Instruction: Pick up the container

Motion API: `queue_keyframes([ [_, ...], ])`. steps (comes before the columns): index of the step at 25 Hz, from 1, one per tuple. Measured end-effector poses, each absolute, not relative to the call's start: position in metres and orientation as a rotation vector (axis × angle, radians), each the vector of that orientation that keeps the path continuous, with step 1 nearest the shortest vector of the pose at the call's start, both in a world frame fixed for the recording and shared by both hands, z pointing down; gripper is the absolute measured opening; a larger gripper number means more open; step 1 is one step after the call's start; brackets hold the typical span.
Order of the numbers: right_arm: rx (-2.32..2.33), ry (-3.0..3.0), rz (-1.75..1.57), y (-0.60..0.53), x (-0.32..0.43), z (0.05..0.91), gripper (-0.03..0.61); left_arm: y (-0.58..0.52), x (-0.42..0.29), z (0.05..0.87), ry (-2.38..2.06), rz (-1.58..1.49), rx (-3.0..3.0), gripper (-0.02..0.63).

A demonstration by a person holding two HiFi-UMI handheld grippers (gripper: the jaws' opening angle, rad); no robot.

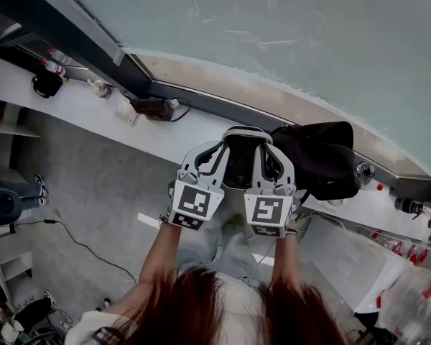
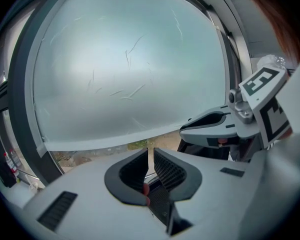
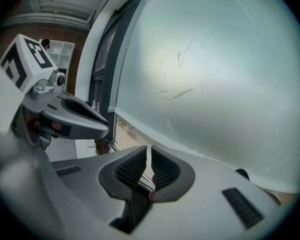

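Holding the left hand-held gripper [image 2: 150, 160] and right hand-held gripper [image 3: 149, 160] side by side before a frosted window [image 1: 287, 20], both closed and empty, the person is only beginning, with no container recognisable in any view.

Ahead of me a big frosted window [image 1: 309, 34] fills most of the view, scratched here and there. Under it runs a white desk [image 1: 79, 106], with a black bag [image 1: 323, 157] sitting on it to my right and small bottles [image 1: 54, 65] at the far left. A black cable [image 1: 79, 244] trails across the grey floor [image 1: 100, 185].
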State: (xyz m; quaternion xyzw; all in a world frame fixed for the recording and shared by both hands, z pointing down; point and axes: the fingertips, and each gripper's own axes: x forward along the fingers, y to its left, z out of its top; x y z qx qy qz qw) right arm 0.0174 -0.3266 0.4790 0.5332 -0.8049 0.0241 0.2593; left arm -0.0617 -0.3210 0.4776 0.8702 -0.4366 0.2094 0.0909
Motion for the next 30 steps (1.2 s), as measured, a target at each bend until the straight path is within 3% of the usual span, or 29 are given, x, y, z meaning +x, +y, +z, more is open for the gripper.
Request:
queue_keyframes([
  [18,1.346,-2.074,0.129,-0.354,0.012,0.536,0.028,-0.360,-0.068,0.548,-1.206,0.727,2.567,0.060],
  [22,1.309,-2.060,0.151,-0.359,0.008,0.553,0.069,-0.365,-0.068,0.563,-1.172,0.759,2.562,0.072],
  [30,1.238,-1.995,0.084,-0.364,0.005,0.589,0.089,-0.369,-0.066,0.594,-1.094,0.820,2.568,0.091],
])
